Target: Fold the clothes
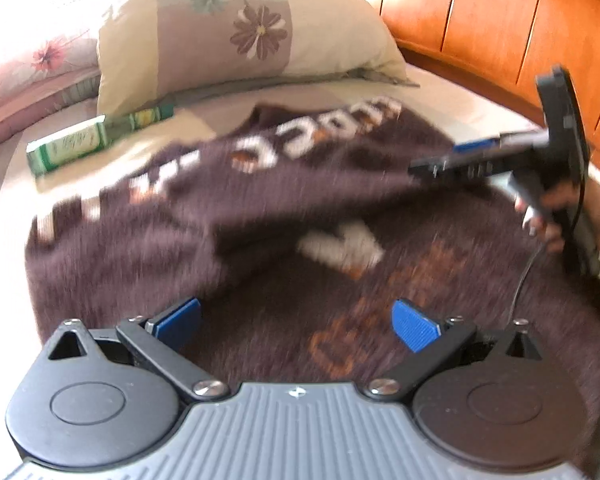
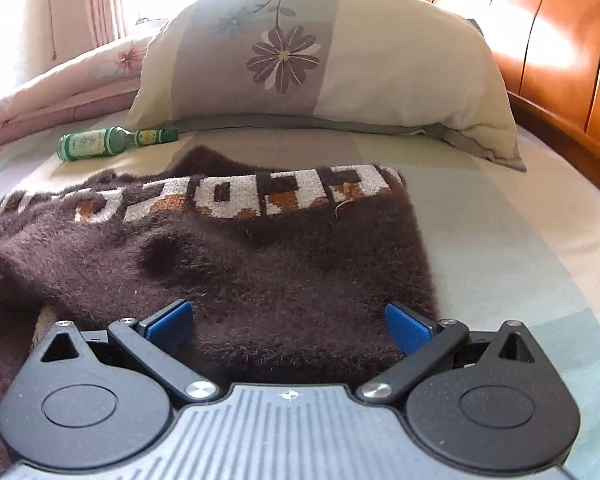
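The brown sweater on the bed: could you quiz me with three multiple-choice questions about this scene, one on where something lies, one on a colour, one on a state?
1. Where does the green bottle lie?
A. on the sweater
B. on the bed in front of the pillow, beyond the sweater
C. on the headboard

2. What colour are the large letters on the sweater?
A. white with orange
B. blue
C. green

3. How do the jaws of the right hand-held gripper stand?
A. shut on the sweater
B. shut on the bottle
C. open over the sweater

Answers: 1 B, it lies on its side near the flowered pillow. 2 A, white letters with orange patches show. 3 C, the blue pads stand wide apart.
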